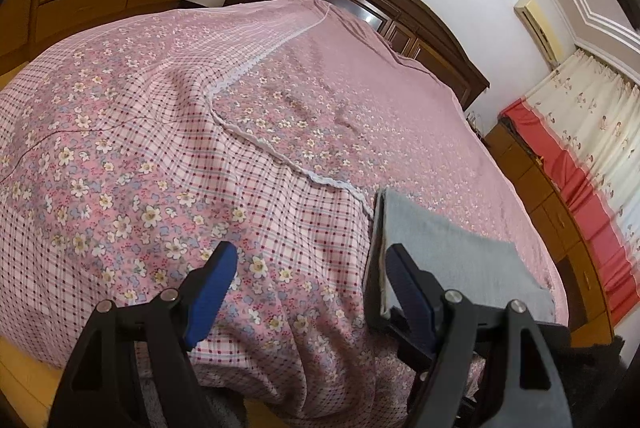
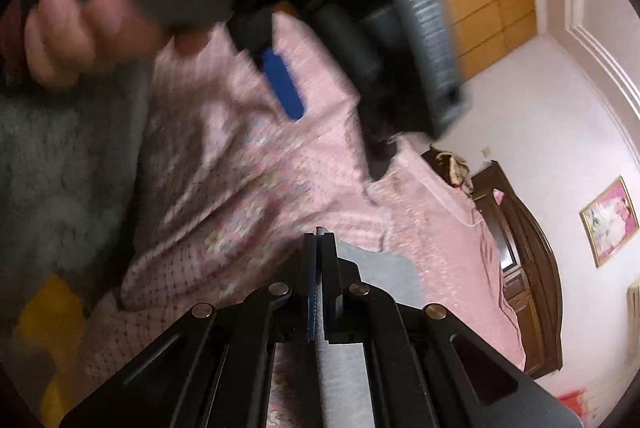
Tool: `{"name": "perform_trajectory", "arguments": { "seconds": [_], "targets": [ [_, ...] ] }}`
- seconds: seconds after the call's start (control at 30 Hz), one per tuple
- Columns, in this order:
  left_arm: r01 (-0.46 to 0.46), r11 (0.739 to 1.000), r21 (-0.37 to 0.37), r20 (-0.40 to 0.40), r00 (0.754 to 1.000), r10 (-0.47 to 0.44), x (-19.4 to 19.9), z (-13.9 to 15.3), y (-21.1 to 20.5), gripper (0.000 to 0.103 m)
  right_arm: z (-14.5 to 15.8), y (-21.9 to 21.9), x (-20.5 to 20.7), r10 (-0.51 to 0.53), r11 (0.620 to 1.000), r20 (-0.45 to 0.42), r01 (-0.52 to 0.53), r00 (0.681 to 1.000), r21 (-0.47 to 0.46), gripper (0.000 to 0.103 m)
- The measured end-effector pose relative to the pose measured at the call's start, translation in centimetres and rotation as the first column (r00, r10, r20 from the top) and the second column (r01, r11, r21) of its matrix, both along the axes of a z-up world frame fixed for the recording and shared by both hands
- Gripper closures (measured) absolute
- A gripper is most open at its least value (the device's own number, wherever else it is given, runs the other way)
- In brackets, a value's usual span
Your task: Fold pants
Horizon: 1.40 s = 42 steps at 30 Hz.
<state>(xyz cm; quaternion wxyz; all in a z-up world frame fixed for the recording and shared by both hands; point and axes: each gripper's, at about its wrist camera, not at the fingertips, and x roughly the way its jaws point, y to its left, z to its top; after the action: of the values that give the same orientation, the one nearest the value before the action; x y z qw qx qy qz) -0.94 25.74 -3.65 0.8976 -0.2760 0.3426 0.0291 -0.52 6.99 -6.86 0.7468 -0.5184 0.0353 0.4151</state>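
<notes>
Left claw (image 1: 308, 284): we hold it with its blue-padded fingers (image 1: 210, 288) spread wide apart, nothing between them but the bedspread below.
Pants (image 1: 460, 260): we see them as a folded grey slab lying flat on the bed, just beside and beyond the left claw's right finger; whether that finger touches their near edge we cannot tell.
Right claw (image 2: 319, 240): we have its fingers pressed together, clamped on a thin edge of the grey pants (image 2: 384, 268); the grey cloth runs back between the fingers and spreads out just to the right of the tips.
Bed (image 1: 160, 147): under both claws, covered in pink floral and checked fabric with a white lace seam.
Hand (image 2: 76, 23): in the right wrist view, blurred, up and to the left of the right claw, wrapped around a dark grey handle.
Headboard (image 1: 400, 15): dark wood, far beyond the left claw.
</notes>
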Motion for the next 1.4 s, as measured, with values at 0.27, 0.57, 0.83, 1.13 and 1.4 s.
{"name": "perform_trajectory", "arguments": {
  "seconds": [0.27, 0.57, 0.83, 1.13, 1.4],
  "targets": [
    [0.010, 0.999, 0.048, -0.015, 1.000, -0.009, 0.5, 0.2, -0.9, 0.023, 2.2, -1.9, -3.5, -0.044, 0.996, -0.052, 0.048, 0.998, 0.072, 0.052],
    [0.193, 0.965, 0.180, 0.087, 0.974, -0.211, 5.1, 5.5, -11.0, 0.023, 7.6, -18.1, 0.1, -0.408, 0.758, -0.597, 0.621, 0.691, 0.201, 0.069],
    [0.276, 0.836, 0.474, -0.101, 0.960, -0.260, 13.2, 1.5, -20.2, 0.050, 6.6, -30.7, 7.2, -0.344, 0.317, -0.838, 0.893, 0.423, 0.321, 0.082],
    [0.103, 0.776, 0.623, -0.152, 0.988, -0.009, 15.4, -1.4, -17.1, 0.050, 2.3, -31.3, 7.1, -0.413, 0.287, -0.848, 0.931, 0.332, 0.225, 0.083],
    [0.153, 0.790, 0.594, -0.055, 0.987, -0.150, 12.6, 0.2, -21.5, 0.051, 2.2, -30.0, 7.3, -0.448, 0.311, -0.813, 0.917, 0.373, 0.249, 0.082]
  ]
}}
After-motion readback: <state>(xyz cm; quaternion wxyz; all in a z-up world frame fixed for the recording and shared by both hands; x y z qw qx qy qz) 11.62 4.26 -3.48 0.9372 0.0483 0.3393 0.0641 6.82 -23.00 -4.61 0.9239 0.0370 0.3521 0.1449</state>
